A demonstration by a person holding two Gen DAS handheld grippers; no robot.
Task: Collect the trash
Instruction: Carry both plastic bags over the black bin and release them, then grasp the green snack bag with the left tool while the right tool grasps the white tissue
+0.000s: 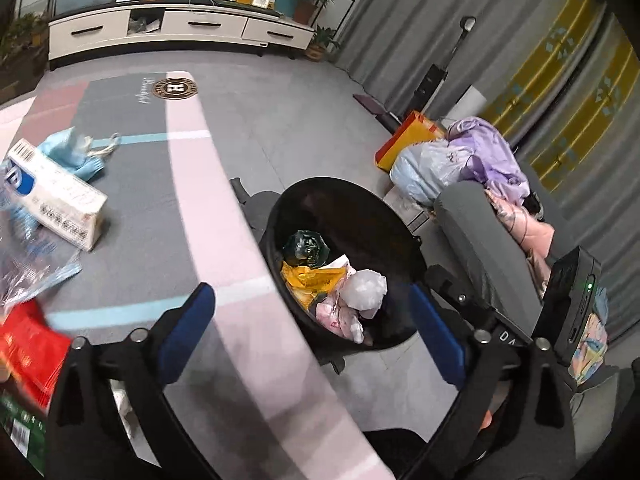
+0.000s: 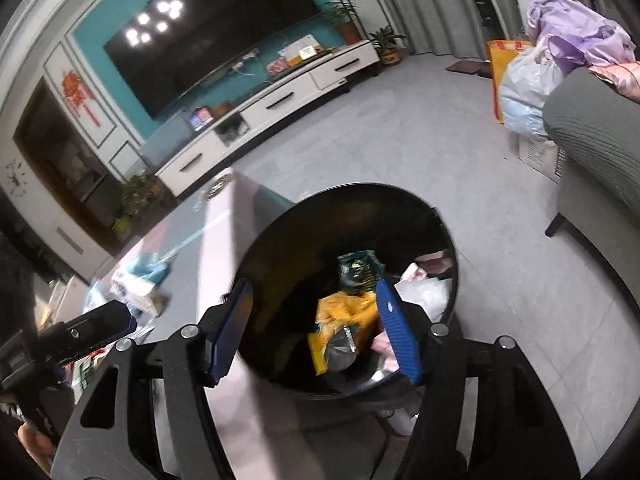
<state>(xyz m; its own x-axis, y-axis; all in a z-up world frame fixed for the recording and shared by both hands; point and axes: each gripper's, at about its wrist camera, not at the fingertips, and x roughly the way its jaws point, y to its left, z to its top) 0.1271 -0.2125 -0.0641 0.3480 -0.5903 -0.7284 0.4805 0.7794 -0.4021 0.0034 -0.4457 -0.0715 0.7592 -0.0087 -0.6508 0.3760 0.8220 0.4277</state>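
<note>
Your landmark is the black bin [image 1: 340,200], standing on the floor against the bench [image 1: 224,208] edge. It already holds several pieces: a yellow wrapper [image 2: 344,312], a dark green packet [image 1: 306,244], white and pink crumpled bags. On the bench away from the bin, a white carton [image 1: 60,196], a blue mask [image 1: 76,152] and a red packet [image 1: 28,344] remain. Your left tool [image 1: 312,320] stands wide and empty; your right tool [image 2: 316,332], above the bin, is spread and empty too.

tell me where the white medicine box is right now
In the left wrist view the white medicine box lies on the table at far left, beside a blue face mask.
</note>
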